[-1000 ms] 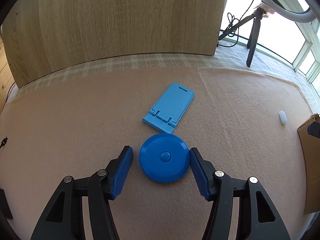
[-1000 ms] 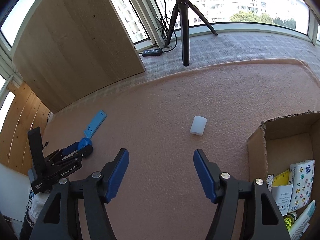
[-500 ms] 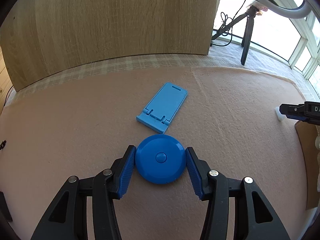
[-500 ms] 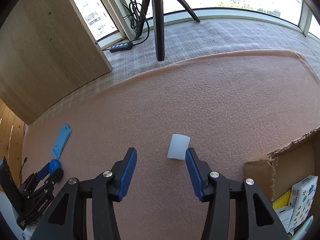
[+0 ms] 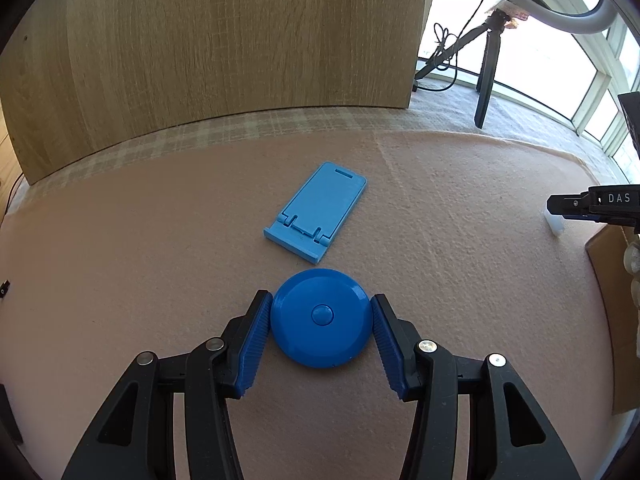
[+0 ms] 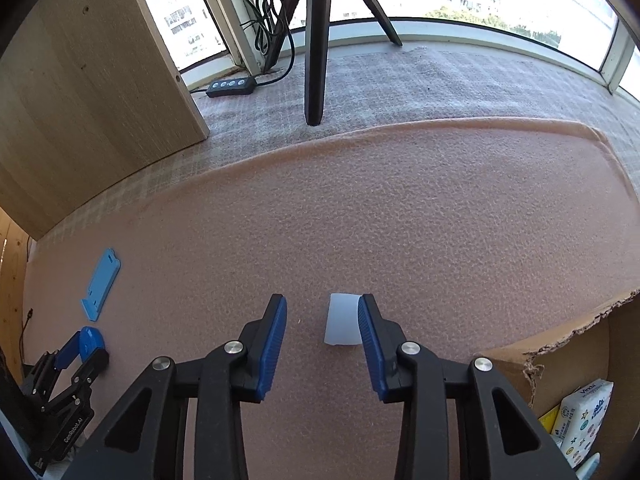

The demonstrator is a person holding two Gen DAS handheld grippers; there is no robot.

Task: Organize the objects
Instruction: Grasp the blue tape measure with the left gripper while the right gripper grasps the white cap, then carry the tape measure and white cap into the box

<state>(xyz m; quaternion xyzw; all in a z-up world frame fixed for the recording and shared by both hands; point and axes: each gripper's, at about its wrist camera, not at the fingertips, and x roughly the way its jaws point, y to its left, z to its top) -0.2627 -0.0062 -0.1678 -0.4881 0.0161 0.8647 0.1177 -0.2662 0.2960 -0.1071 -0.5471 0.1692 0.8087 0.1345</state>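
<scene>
A round blue disc with a centre button lies on the pink felt mat. My left gripper is closed against both its sides. A blue phone stand lies flat just beyond it. In the right wrist view a small white cylinder lies on the mat between the fingers of my right gripper, touching the right finger, with a gap to the left one. The right gripper is open. The left gripper and the phone stand also show at that view's left.
An open cardboard box with packets inside stands at the right. A wooden panel stands at the back left. A black tripod and a power strip sit beyond the mat's far edge.
My left gripper closed onto the blue disc. My right gripper moved forward and down until the white cylinder lies between its fingers, and narrowed somewhat.
</scene>
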